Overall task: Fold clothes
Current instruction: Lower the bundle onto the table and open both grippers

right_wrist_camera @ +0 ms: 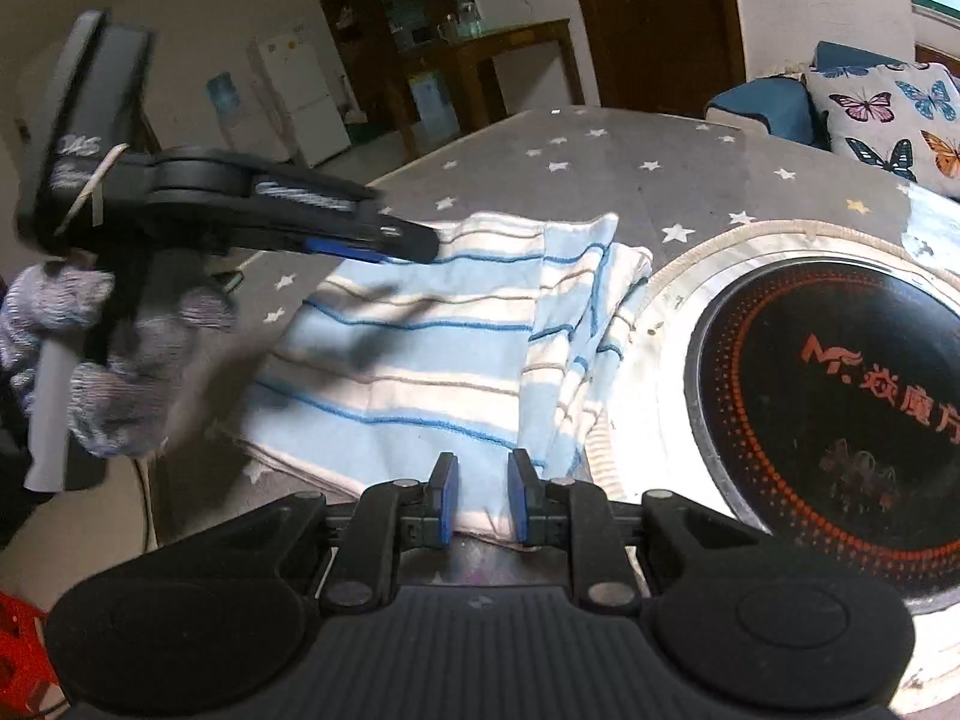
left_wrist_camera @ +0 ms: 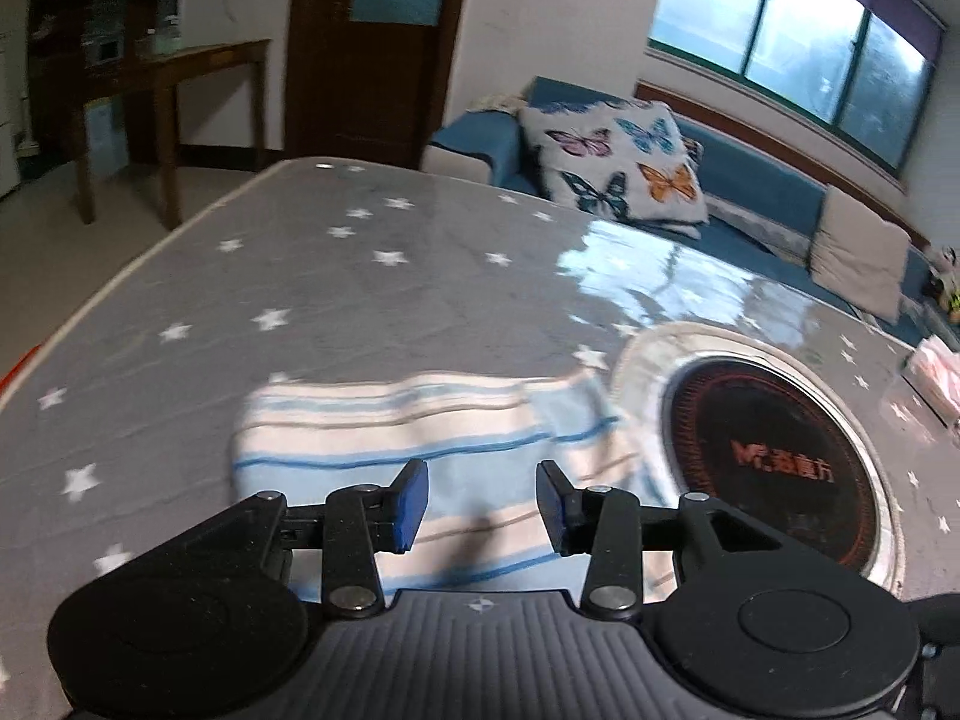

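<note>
A blue and white striped cloth point(left_wrist_camera: 432, 456) lies folded on the grey star-patterned table point(left_wrist_camera: 336, 300). It also shows in the right wrist view point(right_wrist_camera: 432, 354). My left gripper point(left_wrist_camera: 482, 501) hovers open over the cloth's near part, nothing between its blue pads. In the right wrist view the left gripper point(right_wrist_camera: 414, 243) reaches in from the left above the cloth's far edge, held by a gloved hand point(right_wrist_camera: 114, 360). My right gripper point(right_wrist_camera: 483, 501) is partly open at the cloth's near edge; the cloth shows through the gap between its pads, which do not pinch it.
A round black cooktop point(right_wrist_camera: 840, 384) with a light rim is set in the table right of the cloth, whose right edge overlaps the rim. A blue sofa point(left_wrist_camera: 750, 180) with a butterfly pillow point(left_wrist_camera: 618, 162) stands behind. A pink packet point(left_wrist_camera: 936, 372) lies at far right.
</note>
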Available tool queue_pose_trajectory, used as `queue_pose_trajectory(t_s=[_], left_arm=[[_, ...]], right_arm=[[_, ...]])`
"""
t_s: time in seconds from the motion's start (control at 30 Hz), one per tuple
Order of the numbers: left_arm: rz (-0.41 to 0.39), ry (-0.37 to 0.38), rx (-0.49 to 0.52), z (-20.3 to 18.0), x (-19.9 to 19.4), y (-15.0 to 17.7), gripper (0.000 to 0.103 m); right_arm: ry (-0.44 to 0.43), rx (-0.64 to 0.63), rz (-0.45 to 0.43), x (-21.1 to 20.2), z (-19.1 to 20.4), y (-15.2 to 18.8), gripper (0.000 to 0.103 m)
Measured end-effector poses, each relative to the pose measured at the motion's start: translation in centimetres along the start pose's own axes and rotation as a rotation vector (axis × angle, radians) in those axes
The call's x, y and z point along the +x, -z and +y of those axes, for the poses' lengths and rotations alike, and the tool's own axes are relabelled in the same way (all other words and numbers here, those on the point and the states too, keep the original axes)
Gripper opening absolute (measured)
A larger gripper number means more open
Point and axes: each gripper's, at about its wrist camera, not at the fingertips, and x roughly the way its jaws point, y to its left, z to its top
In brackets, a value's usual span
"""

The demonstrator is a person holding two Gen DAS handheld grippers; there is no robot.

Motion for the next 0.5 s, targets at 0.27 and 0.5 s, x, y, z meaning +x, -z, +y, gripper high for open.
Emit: queue_pose_trajectory(t_s=[0.27, 0.5], left_arm=[[0.043, 0.068, 0.064, -3.9, 4.1, -1.5, 0.04], [0.071, 0.041, 0.095, -5.1, 7.3, -1.1, 0.039]], right_arm=[[-0.001, -0.031, -0.007, 0.4, 0.2, 0.0, 0.019], [-0.02, -0.02, -0.01, 0.8, -0.4, 0.2, 0.019]])
